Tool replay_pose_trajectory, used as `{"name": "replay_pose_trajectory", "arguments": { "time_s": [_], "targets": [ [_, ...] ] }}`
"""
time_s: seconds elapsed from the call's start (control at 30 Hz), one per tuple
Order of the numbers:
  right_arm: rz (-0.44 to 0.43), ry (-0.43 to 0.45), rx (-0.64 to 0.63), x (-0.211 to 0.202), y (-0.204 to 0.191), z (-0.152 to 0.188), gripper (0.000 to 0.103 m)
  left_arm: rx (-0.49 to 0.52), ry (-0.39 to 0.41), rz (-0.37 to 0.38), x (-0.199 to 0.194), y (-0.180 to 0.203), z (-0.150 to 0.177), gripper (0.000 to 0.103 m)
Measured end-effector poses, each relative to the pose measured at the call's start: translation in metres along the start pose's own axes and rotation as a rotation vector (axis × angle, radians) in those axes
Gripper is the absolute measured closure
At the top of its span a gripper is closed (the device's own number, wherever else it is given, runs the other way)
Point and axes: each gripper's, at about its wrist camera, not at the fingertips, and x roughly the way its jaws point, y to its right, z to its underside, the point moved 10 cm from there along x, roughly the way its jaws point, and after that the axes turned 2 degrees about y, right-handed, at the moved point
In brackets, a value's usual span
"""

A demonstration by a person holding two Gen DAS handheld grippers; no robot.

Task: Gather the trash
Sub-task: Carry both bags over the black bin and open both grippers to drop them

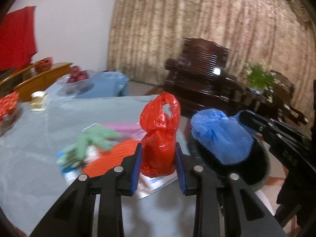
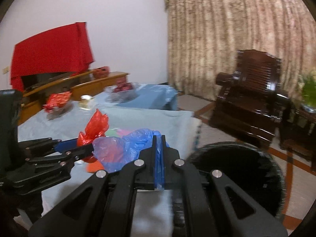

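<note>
My left gripper (image 1: 159,164) is shut on a crumpled red plastic bag (image 1: 160,136), which stands between its blue pads over the table; the bag also shows in the right wrist view (image 2: 94,130). My right gripper (image 2: 158,158) is shut on a blue plastic bag (image 2: 126,150), held near the table's right edge beside a black trash bin (image 2: 237,175). In the left wrist view the blue bag (image 1: 221,136) hangs over the bin (image 1: 254,164). On the table (image 1: 39,167) lie a green glove (image 1: 88,144), an orange sheet (image 1: 112,158) and white papers (image 1: 156,183).
A fruit bowl (image 1: 78,77), a cup (image 1: 38,100) and a red packet (image 1: 7,104) sit at the table's far side. A dark wooden armchair (image 2: 250,102) and a plant (image 1: 258,77) stand right, before a curtain. A wooden cabinet (image 2: 94,85) lines the wall.
</note>
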Motion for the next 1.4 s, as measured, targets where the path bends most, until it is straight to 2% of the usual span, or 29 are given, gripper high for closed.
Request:
{"name": "replay_pose_trajectory", "arguments": {
  "time_s": [0.13, 0.3, 0.47, 0.53, 0.6, 0.63, 0.67, 0.73, 0.8, 0.83, 0.87, 0.97, 1.13, 1.4],
  "targets": [
    [0.098, -0.020, 0.043, 0.000, 0.058, 0.011, 0.101, 0.032, -0.029, 0.091, 0.034, 0.047, -0.004, 0.072],
    [0.210, -0.069, 0.076, 0.003, 0.121, 0.036, 0.101, 0.071, -0.052, 0.168, 0.072, 0.097, -0.009, 0.072],
    [0.282, -0.115, 0.117, 0.008, 0.158, 0.062, 0.101, 0.097, -0.078, 0.231, 0.101, 0.138, -0.008, 0.071],
    [0.308, -0.135, 0.122, 0.011, 0.168, 0.070, 0.099, 0.096, -0.096, 0.256, 0.110, 0.150, -0.005, 0.068],
    [0.335, -0.153, 0.122, 0.012, 0.177, 0.078, 0.097, 0.093, -0.110, 0.275, 0.119, 0.159, -0.004, 0.061],
    [0.344, -0.160, 0.123, 0.012, 0.179, 0.082, 0.092, 0.093, -0.115, 0.282, 0.121, 0.162, -0.002, 0.059],
    [0.353, -0.163, 0.123, 0.011, 0.181, 0.085, 0.075, 0.093, -0.121, 0.285, 0.123, 0.163, -0.001, 0.053],
    [0.371, -0.163, 0.127, 0.009, 0.185, 0.089, 0.056, 0.090, -0.117, 0.284, 0.122, 0.160, 0.000, 0.044],
    [0.380, -0.160, 0.123, 0.007, 0.183, 0.090, 0.043, 0.089, -0.111, 0.268, 0.118, 0.151, 0.001, 0.036],
    [0.391, -0.153, 0.119, 0.006, 0.182, 0.089, 0.028, 0.088, -0.109, 0.256, 0.118, 0.147, 0.000, 0.032],
    [0.399, -0.146, 0.117, 0.006, 0.181, 0.089, 0.019, 0.084, -0.103, 0.234, 0.115, 0.138, 0.000, 0.027],
    [0.376, -0.122, 0.116, 0.007, 0.167, 0.083, 0.011, 0.078, -0.082, 0.190, 0.104, 0.115, -0.001, 0.024],
    [0.288, -0.099, 0.117, 0.019, 0.131, 0.068, 0.008, 0.067, -0.030, 0.081, 0.078, 0.063, -0.005, 0.020],
    [0.120, -0.084, 0.081, 0.056, 0.046, 0.045, 0.008, 0.058, 0.050, -0.171, 0.030, -0.046, -0.003, 0.019]
  ]
}}
